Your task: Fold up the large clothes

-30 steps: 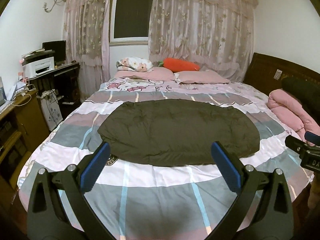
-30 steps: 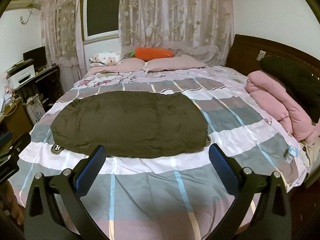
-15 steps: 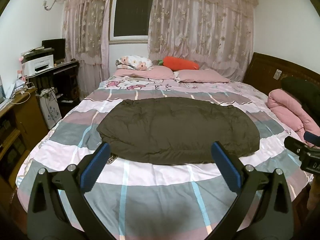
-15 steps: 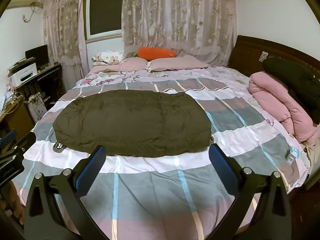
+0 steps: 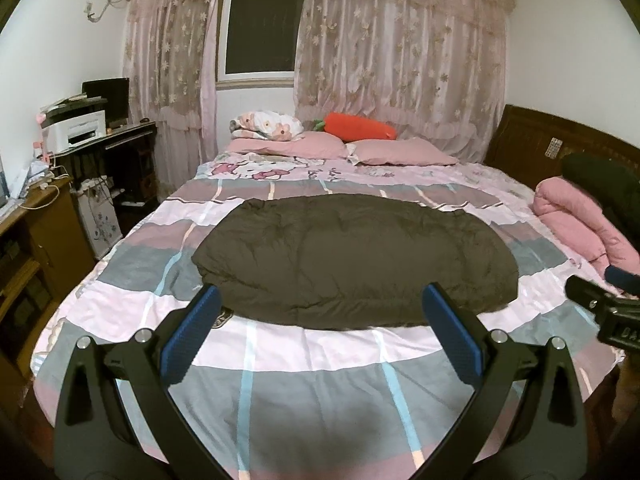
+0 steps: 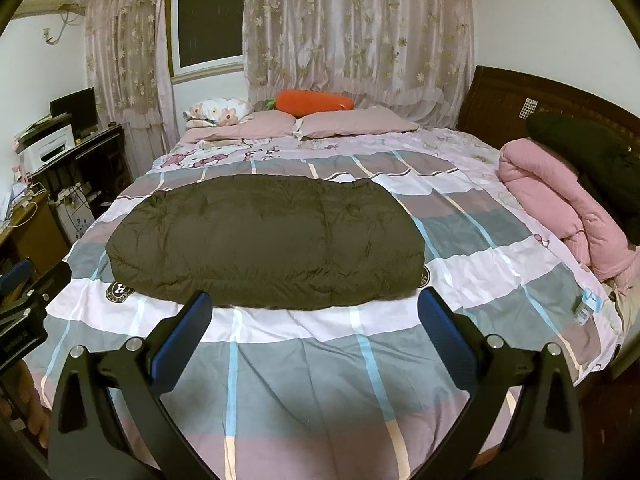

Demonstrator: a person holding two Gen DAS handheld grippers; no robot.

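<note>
A dark olive padded garment [image 5: 352,260] [image 6: 264,244] lies folded into a long flat oval across the middle of the bed [image 5: 320,380] [image 6: 320,360]. My left gripper [image 5: 320,312] hangs open above the bed's near part, short of the garment's front edge, holding nothing. My right gripper [image 6: 314,310] is also open and empty, at the same distance from the garment. Each gripper shows at the edge of the other's view: the right one [image 5: 608,312] at the far right, the left one [image 6: 24,304] at the far left.
The bed carries a checked pink, grey and white cover. Pink pillows [image 5: 340,146] and an orange carrot cushion [image 5: 360,126] sit at the far end. A rolled pink quilt [image 6: 560,200] and a dark garment [image 6: 592,156] lie by the wooden headboard on the right. A desk with a printer [image 5: 76,132] stands left.
Both grippers have drawn back and risen slightly, so the garment sits a little farther away in each view. The garment has not moved, and both grippers stay open.
</note>
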